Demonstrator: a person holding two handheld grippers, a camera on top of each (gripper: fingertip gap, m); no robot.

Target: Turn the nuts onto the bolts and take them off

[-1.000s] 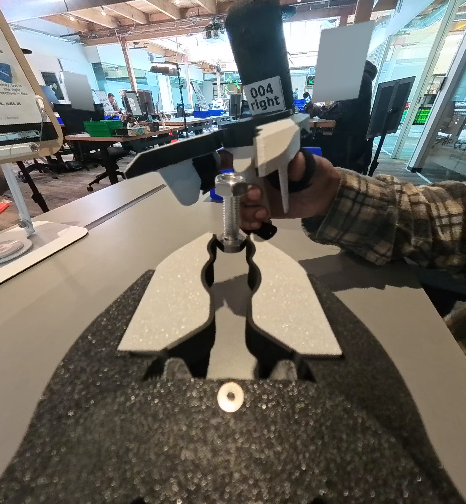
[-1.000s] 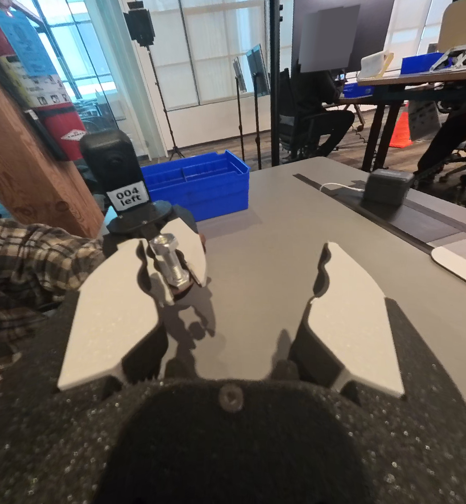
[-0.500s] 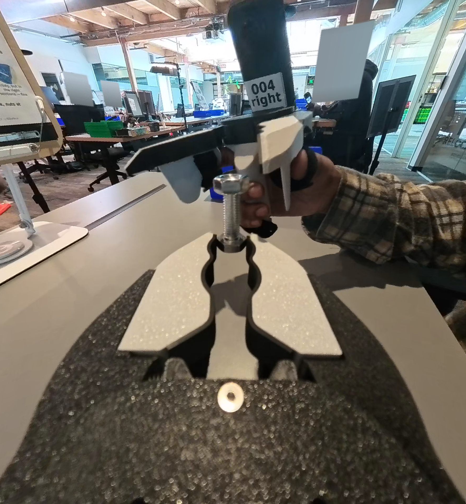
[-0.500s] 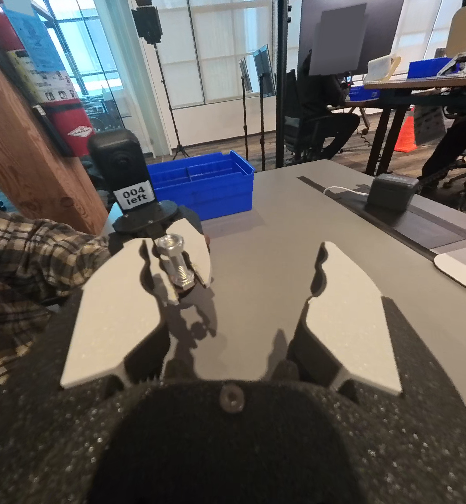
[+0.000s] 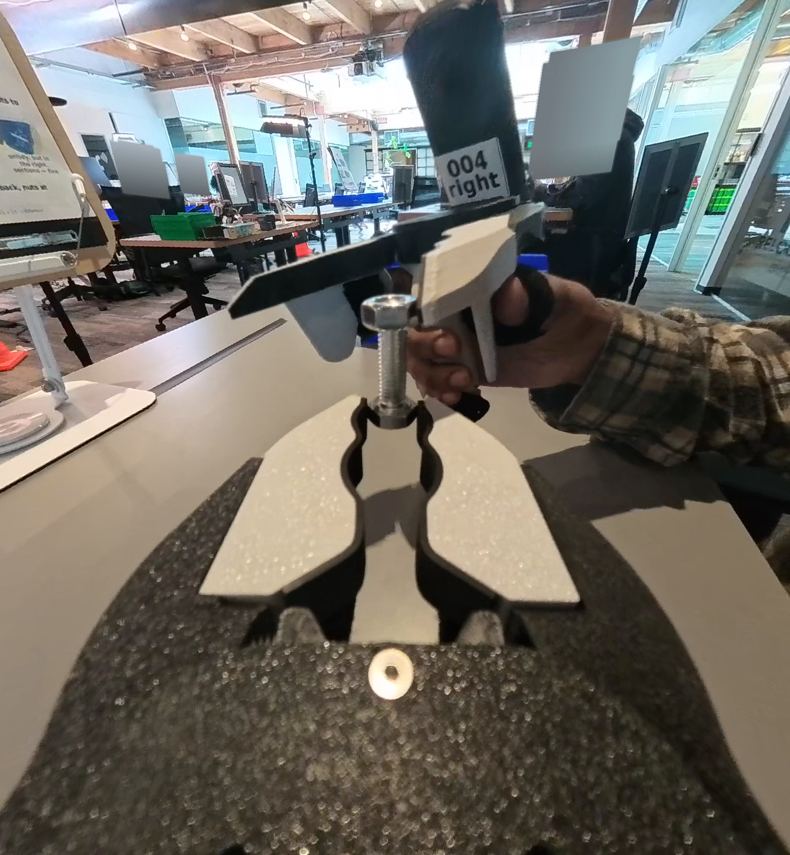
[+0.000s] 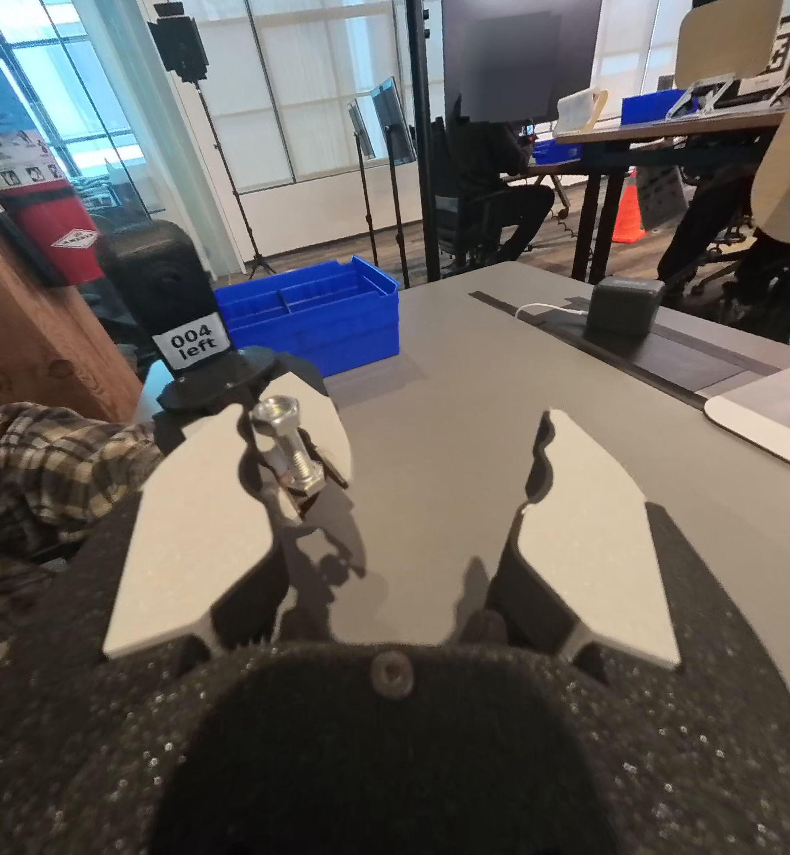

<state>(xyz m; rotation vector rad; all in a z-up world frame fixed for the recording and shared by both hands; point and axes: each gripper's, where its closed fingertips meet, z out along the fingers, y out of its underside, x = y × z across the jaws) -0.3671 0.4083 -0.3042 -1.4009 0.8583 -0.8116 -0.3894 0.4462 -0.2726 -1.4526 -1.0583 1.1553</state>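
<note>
Left wrist view, centre frame: left gripper (image 5: 393,416) is pinching the nut (image 5: 392,413), bolt (image 5: 389,356) standing upright, head up. Right gripper (image 6: 395,455) is hanging spread, empty, beside it. Nut is sitting at the thread end; judging removal nearly done.

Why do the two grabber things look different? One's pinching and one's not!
The left gripper has its fingers nearly closed, while the right gripper has its fingers spread wide. The left gripper pinches the nut on the upright bolt; the right gripper holds nothing. Both have white fingers and black bodies.
</note>
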